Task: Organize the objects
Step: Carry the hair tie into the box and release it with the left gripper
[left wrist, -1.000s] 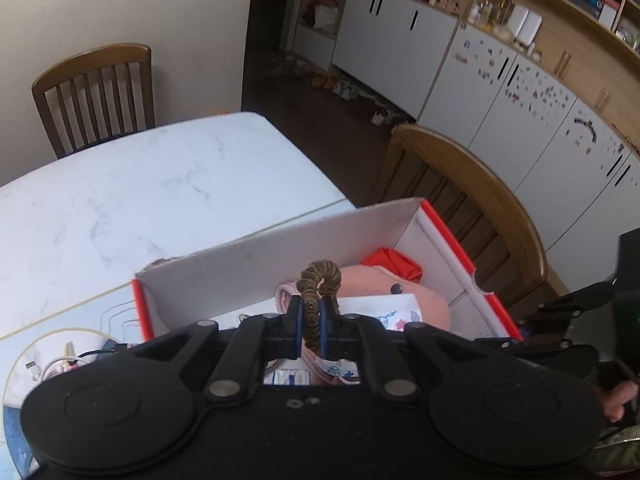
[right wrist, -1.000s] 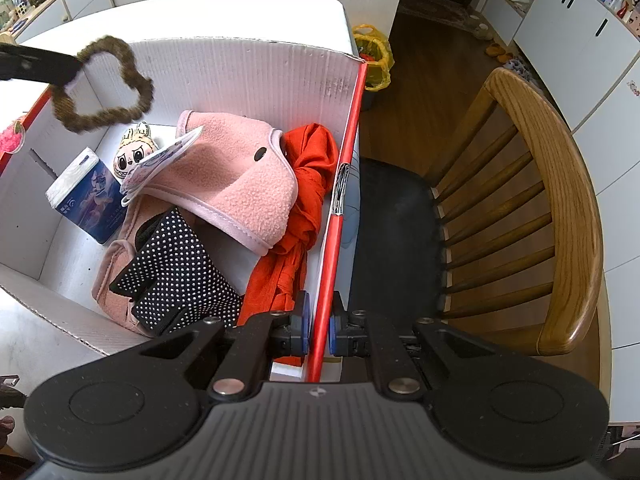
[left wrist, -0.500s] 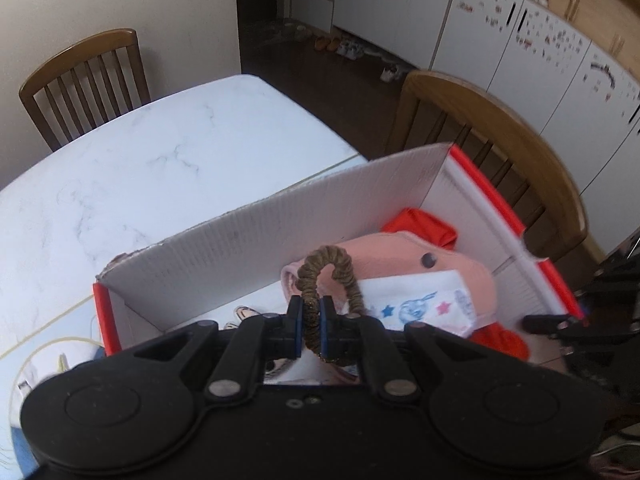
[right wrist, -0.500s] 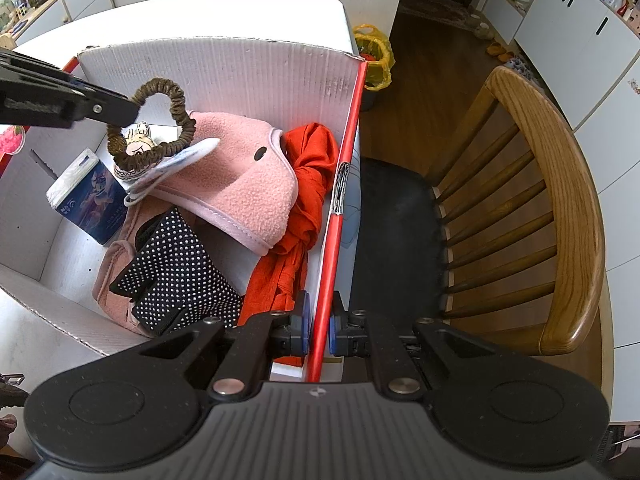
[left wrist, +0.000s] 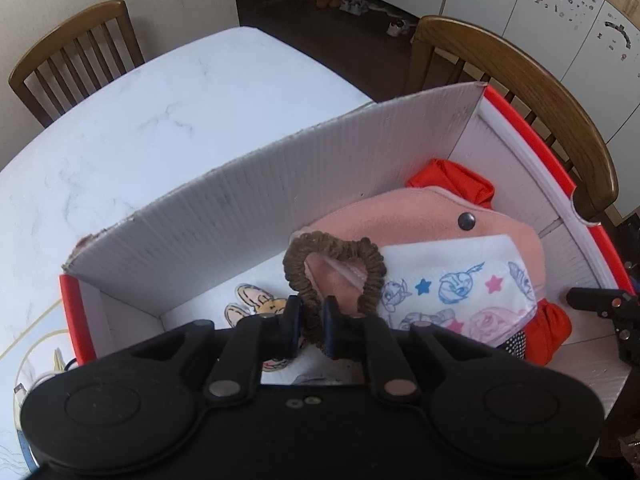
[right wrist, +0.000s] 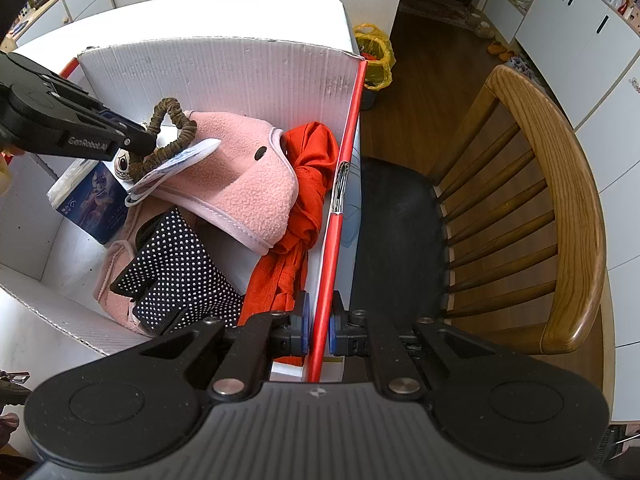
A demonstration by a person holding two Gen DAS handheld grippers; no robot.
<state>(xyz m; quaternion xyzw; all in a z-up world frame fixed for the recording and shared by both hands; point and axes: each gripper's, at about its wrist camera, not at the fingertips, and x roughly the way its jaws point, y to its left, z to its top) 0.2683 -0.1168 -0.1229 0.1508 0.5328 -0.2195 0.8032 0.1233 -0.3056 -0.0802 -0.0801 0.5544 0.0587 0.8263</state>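
My left fingers (left wrist: 311, 326), just easing apart, hold the brown scrunchie (left wrist: 334, 264) at frame centre; right fingers (right wrist: 319, 330) clamp the box's red edge (right wrist: 340, 208).

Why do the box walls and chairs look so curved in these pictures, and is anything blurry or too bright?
Left wrist view: a fisheye lens bows the box wall and chair rail; the dark gripper housing fills the bottom; the table looks washed out but sharp. Right wrist view: the same bending curves the chair; daylight brightens the box's far wall; the hair tie stays crisp.
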